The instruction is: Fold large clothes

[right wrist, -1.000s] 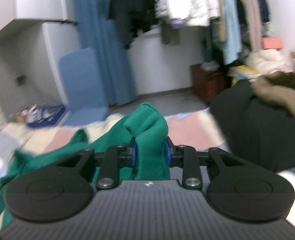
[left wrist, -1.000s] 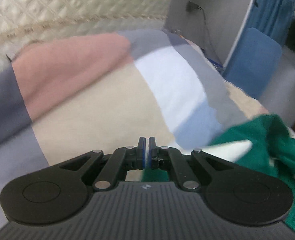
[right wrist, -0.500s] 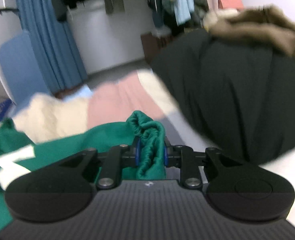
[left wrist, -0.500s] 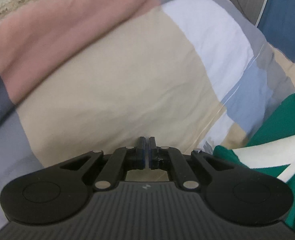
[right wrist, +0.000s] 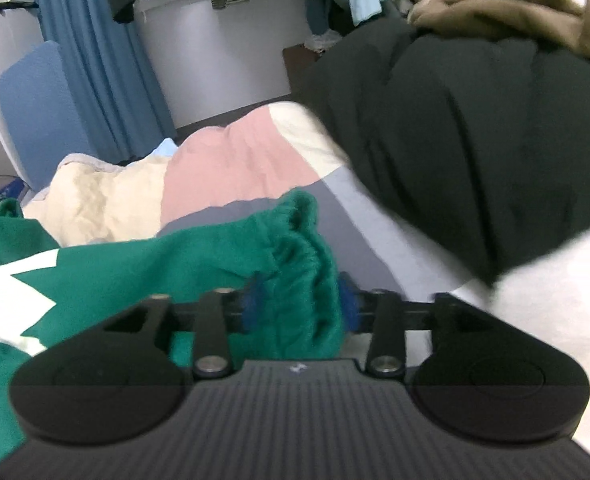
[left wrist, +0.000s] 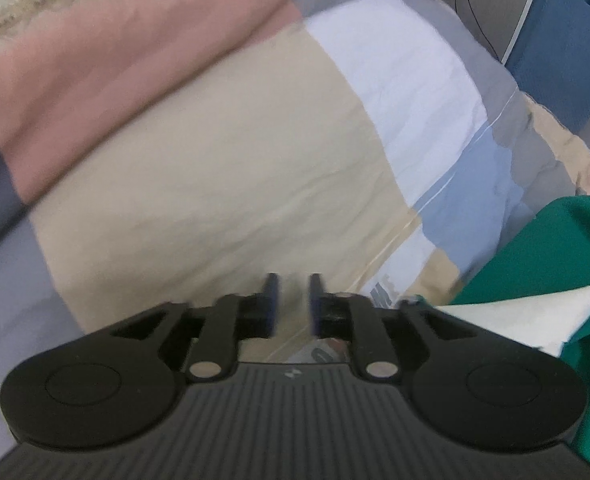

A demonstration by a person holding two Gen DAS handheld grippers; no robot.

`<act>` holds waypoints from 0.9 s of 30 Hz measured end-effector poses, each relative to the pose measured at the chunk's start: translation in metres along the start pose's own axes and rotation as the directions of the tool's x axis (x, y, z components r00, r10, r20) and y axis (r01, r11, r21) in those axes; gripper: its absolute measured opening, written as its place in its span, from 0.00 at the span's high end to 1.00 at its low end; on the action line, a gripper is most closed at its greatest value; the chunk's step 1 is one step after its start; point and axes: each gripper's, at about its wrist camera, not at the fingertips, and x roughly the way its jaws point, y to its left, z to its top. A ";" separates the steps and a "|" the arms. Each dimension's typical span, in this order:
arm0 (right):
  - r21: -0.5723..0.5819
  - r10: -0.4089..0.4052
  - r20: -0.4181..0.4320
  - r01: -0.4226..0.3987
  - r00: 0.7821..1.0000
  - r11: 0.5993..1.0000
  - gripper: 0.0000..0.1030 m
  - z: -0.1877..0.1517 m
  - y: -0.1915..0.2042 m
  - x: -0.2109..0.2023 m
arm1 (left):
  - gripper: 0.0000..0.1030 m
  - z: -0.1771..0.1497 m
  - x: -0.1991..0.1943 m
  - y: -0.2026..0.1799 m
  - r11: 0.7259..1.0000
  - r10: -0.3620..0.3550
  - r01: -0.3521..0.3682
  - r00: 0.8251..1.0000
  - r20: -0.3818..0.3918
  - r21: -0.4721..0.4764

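Each tongs unit has a matte black housing with fine ridges along its top and a small pale logo at the middle of the front edge. To either side of that logo sits a round black disc with an inset circle. Black link arms, each pinned by a silver screw, run forward from the logo to two fingers padded in blue.

A black padded coat (right wrist: 475, 128) lies on the patchwork bedcover (left wrist: 223, 168).

No legible text, label or number anywhere
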 end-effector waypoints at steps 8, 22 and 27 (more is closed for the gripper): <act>-0.002 0.115 0.097 -0.116 0.989 0.993 0.37 0.009 0.012 -0.062 | 0.42 -0.012 -0.063 -0.014 0.986 -0.165 0.161 0.977 0.134 0.043; -0.160 0.492 -0.092 -0.501 0.866 0.851 0.37 -0.026 0.210 -0.058 | 0.42 -0.097 -0.102 -0.138 0.854 -0.490 0.473 0.871 0.027 0.219; -0.137 0.489 -0.116 -0.502 0.865 0.854 0.37 -0.030 0.264 -0.014 | 0.42 -0.102 -0.081 -0.159 0.837 -0.522 0.507 0.852 0.024 0.207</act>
